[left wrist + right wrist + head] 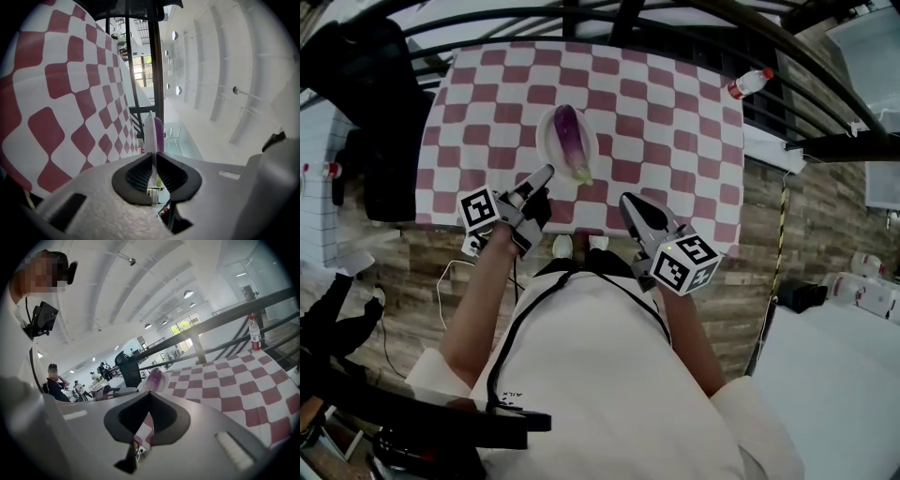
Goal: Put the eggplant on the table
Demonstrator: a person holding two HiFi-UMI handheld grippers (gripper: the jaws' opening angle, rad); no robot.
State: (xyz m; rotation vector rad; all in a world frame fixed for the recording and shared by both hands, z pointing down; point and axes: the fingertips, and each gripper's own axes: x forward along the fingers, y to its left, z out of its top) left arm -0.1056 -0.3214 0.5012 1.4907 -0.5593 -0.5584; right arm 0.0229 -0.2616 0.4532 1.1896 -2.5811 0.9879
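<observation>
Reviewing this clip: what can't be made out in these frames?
- Left gripper view: the eggplant is mostly hidden behind the plate, which is seen edge-on.
- Head view: the bottle label is too small to read.
- Head view: the checkered cloth hides whatever is beneath it.

This is a large open hall used as a shared workspace, not a home. A white vaulted ceiling [117, 296] carries rows of round lamps [189, 294]. At nine o'clock in the right gripper view, people [55, 383] sit and stand in the distance. In the head view, black steel railings [581, 17] run at twelve o'clock beyond the table [675, 103] with its checked cloth. A water bottle [750, 83] stands at two o'clock, and the floor [764, 234] is wood plank.
</observation>
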